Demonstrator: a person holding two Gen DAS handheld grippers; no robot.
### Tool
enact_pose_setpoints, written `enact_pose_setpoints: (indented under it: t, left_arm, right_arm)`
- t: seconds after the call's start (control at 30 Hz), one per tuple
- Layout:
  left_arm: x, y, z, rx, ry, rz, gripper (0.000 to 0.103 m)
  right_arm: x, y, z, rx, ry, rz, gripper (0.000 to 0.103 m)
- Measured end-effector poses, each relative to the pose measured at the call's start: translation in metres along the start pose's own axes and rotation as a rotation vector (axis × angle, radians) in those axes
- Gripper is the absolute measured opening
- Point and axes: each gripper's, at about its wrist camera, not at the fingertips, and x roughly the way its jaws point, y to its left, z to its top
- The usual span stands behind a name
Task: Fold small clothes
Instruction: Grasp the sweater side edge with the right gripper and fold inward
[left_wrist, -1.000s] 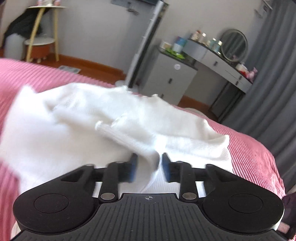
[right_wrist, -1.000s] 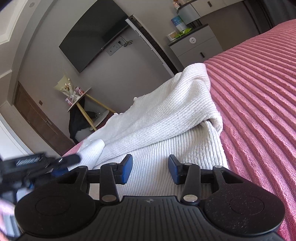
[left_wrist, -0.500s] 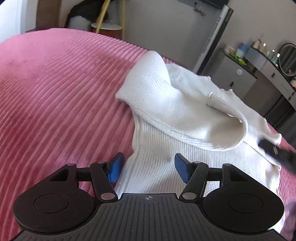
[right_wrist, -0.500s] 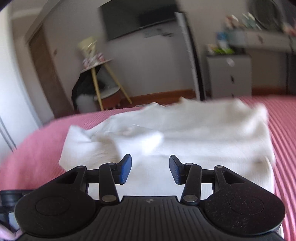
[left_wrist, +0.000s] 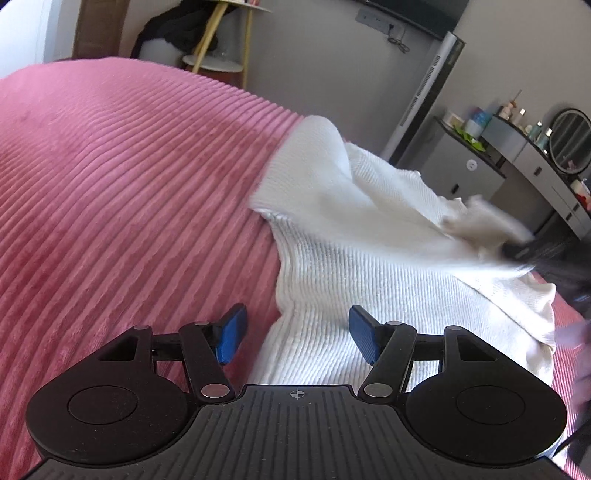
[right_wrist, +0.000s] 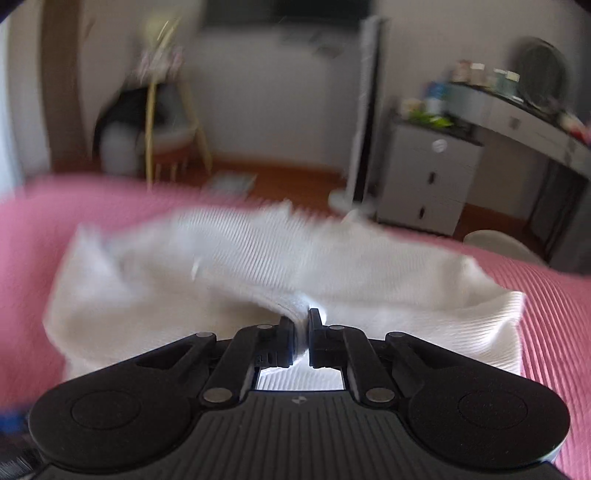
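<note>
The white ribbed garment (left_wrist: 369, 266) is lying rumpled on the pink corduroy bedspread (left_wrist: 118, 177), one part folded back over the rest. The right gripper (right_wrist: 302, 325) is pinching a raised fold of it, its jaws having just closed on the cloth. The left gripper (left_wrist: 295, 328) is hovering over the near edge, jaws standing apart, gripping nothing.

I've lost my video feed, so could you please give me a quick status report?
Left gripper open over the white sweater. Right gripper just closed, shut on a fold of it. Nothing in the way.
</note>
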Motion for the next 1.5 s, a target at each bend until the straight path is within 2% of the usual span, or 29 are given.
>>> enact_pose_setpoints:
  t: [0.07, 0.13, 0.17, 0.23, 0.33, 0.43, 0.53, 0.63, 0.73, 0.77, 0.87, 0.97, 1.03, 1.1, 1.17, 1.2, 1.3, 1.5]
  left_arm:
    - [-0.001, 0.000, 0.000, -0.001, -0.002, -0.001, 0.067]
    - [0.000, 0.000, -0.001, -0.002, -0.006, -0.001, 0.067]
    - [0.000, -0.001, -0.002, 0.001, -0.007, 0.001, 0.067]
    - [0.000, -0.003, -0.004, 0.013, -0.014, 0.006, 0.067]
    - [-0.002, -0.006, -0.008, 0.023, -0.030, 0.013, 0.069]
    - [-0.002, -0.009, -0.011, 0.034, -0.042, 0.018, 0.072]
    - [-0.002, -0.013, -0.015, 0.059, -0.056, 0.024, 0.075]
    - [-0.003, -0.015, -0.018, 0.060, -0.074, 0.020, 0.078]
    - [-0.004, -0.014, -0.019, 0.048, -0.085, 0.009, 0.081]
    - [-0.004, -0.013, -0.019, 0.043, -0.087, 0.007, 0.081]
    - [-0.006, -0.012, -0.018, 0.021, -0.100, -0.006, 0.081]
    - [-0.005, -0.010, -0.018, 0.012, -0.103, -0.010, 0.081]
    - [-0.005, -0.010, -0.018, 0.013, -0.105, -0.011, 0.081]
    - [-0.004, -0.010, -0.020, 0.022, -0.110, -0.011, 0.082]
    - [-0.002, -0.011, -0.021, 0.039, -0.112, -0.008, 0.083]
    - [-0.002, -0.012, -0.021, 0.046, -0.114, -0.007, 0.084]
    - [-0.002, -0.014, -0.022, 0.054, -0.118, -0.007, 0.086]
    - [-0.003, -0.016, -0.024, 0.057, -0.124, -0.002, 0.087]
  right_arm:
    - [-0.019, -0.033, 0.002, 0.155, -0.114, 0.037, 0.007]
    - [-0.027, -0.067, -0.007, 0.292, -0.159, 0.037, 0.007]
    - [-0.024, -0.083, -0.014, 0.359, -0.149, 0.037, 0.009]
    - [-0.010, -0.110, -0.034, 0.475, -0.059, 0.045, 0.009]
    - [0.001, -0.140, -0.064, 0.618, 0.035, 0.035, 0.017]
    - [-0.005, -0.156, -0.080, 0.705, 0.012, 0.081, 0.018]
    - [-0.011, -0.163, -0.079, 0.741, -0.030, 0.100, 0.020]
    - [-0.010, -0.169, -0.075, 0.749, -0.045, 0.090, 0.020]
    - [-0.008, -0.167, -0.064, 0.682, -0.037, 0.049, 0.007]
    - [-0.009, -0.165, -0.059, 0.652, -0.045, 0.037, 0.007]
    - [-0.023, -0.162, -0.044, 0.584, -0.147, 0.046, 0.007]
    - [-0.032, -0.168, -0.040, 0.578, -0.242, 0.039, 0.007]
    - [-0.023, -0.173, -0.045, 0.567, -0.209, -0.005, 0.007]
    - [-0.008, -0.176, -0.051, 0.520, -0.131, -0.070, 0.008]
    - [0.005, -0.183, -0.060, 0.523, -0.017, -0.114, 0.008]
    - [0.004, -0.187, -0.063, 0.542, -0.008, -0.128, 0.009]
    - [-0.013, -0.192, -0.067, 0.586, -0.038, -0.139, 0.022]
    - [-0.038, -0.175, -0.061, 0.506, -0.120, -0.156, 0.023]
